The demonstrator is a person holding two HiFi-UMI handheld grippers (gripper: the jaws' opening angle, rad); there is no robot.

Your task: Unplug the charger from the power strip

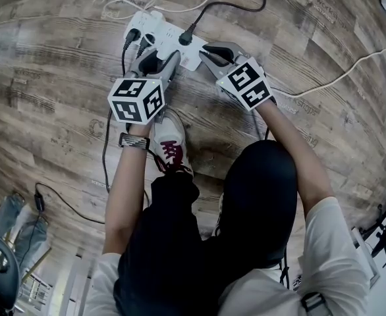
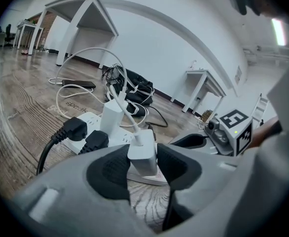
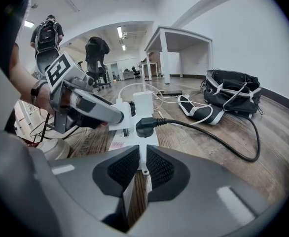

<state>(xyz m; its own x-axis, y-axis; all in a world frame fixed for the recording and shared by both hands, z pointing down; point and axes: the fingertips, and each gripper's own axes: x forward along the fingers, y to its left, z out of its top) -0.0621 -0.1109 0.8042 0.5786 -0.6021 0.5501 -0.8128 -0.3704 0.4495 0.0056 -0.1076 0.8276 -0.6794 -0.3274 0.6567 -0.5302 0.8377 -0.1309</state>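
**Left gripper view, lower centre.** The white charger appears still seated in the power strip, which lies on the wooden floor. The charger's long axis rises roughly up-frame from the strip face, and its cable leaves from the top. The left gripper is the nearer one. Its fingers bracket the charger left and right, moderately spread, with the pads seemingly pressed to both flanks. Behind the charger, toward upper left, stand a taller white adapter and two black plugs.

**Right gripper view, centre.** The right gripper has its fingers drawn almost together on the thin white end of the strip, pinning it.

**Judgement.** Extraction calls for a pull along the charger's axis, away from the strip face, while the right gripper holds the strip down.
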